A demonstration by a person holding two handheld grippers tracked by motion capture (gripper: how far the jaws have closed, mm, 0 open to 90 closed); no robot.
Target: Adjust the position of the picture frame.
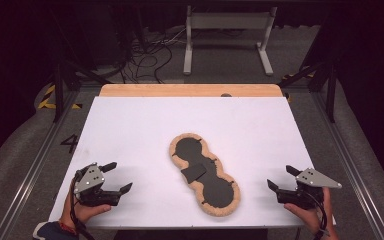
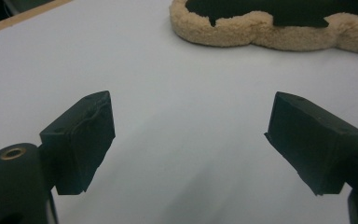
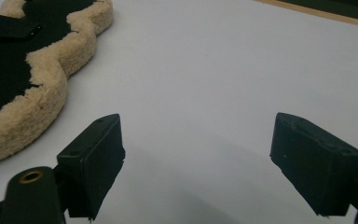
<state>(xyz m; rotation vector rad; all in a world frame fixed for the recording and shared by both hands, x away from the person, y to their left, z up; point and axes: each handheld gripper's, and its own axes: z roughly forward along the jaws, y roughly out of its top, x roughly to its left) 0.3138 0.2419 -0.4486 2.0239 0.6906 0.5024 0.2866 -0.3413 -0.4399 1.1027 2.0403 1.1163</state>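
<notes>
Scene: a white worktop [image 1: 145, 125] with a wooden strip along its far edge; one thing lies on it, a little right of the middle.
Thing in hand: a fleece-edged pad [image 1: 204, 174], peanut-shaped, black in the middle with a tan woolly border, lying flat and running from far-left to near-right.
Detail on it: a black flap [image 1: 194, 172] sits across the pad's narrow waist, slightly askew; what it fastens I cannot tell.
Left gripper [image 1: 114, 177]: held low at the near left corner of the worktop, jaws spread wide, nothing between them; in the left gripper view only bare white surface lies between the two black pads, the fleece border farther off.
Right gripper [image 1: 283, 177]: held at the near right corner, jaws likewise spread wide and empty; in the right gripper view the fleece border lies off to one side, apart from the jaws.
Contact: neither gripper touches the pad; both sit well apart from it, one on each side.
Progress: I'd judge the work not yet started — the pad lies undisturbed and both hands look poised at the edges.
What is left: seemingly everything: reaching in, taking hold, and whatever handling follows.
Containers: none on the worktop; the pad holds nothing.
</notes>
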